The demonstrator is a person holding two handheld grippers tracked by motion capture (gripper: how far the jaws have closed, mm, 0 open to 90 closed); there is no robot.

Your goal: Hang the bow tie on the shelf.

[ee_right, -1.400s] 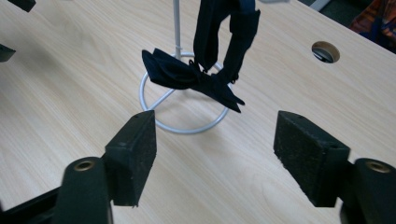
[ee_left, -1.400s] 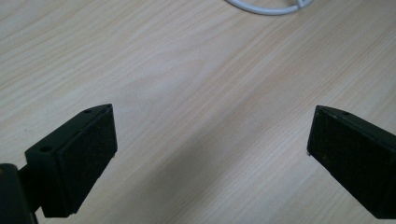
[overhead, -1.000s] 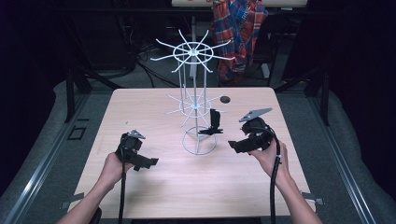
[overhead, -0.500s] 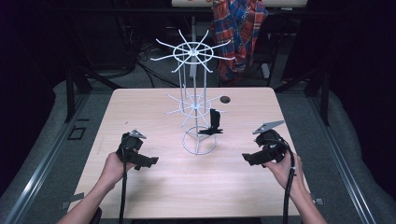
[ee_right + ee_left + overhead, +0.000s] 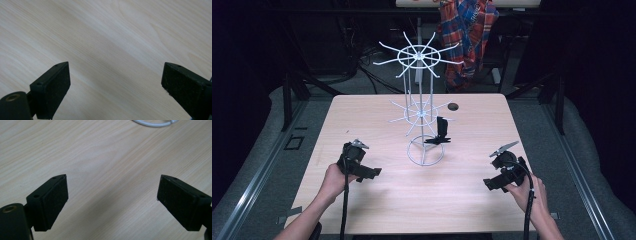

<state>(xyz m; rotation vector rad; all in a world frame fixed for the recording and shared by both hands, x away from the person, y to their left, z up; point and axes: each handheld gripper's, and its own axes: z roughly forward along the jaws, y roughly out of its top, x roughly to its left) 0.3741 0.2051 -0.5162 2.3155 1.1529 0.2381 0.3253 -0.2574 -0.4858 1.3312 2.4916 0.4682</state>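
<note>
Wood table [image 5: 387, 200] | white wire rack [image 5: 422, 115] at centre, black clip [image 5: 440, 132] hanging at its 4 o'clock | left gripper [image 5: 374, 172] at 8 o'clock, right gripper [image 5: 489, 183] at 4 o'clock, both released, jaws wide

a dim lab or recording studio set up around one lit tabletop

a pale wood tabletop [image 5: 377, 200] stands alone under bright light with black darkness on every side; grey carpet [image 5: 267, 165] and metal floor rails [image 5: 259, 172] run along it, outward of the left tongs [image 5: 374, 172]. beyond both tongs, past the far edge, dark stand legs [image 5: 294, 95] and loose cables [image 5: 377, 80] lie on the floor, and a plaid shirt [image 5: 467, 35] hangs there. a white wire display rack [image 5: 419, 107] stands between and ahead of the tongs.
</note>
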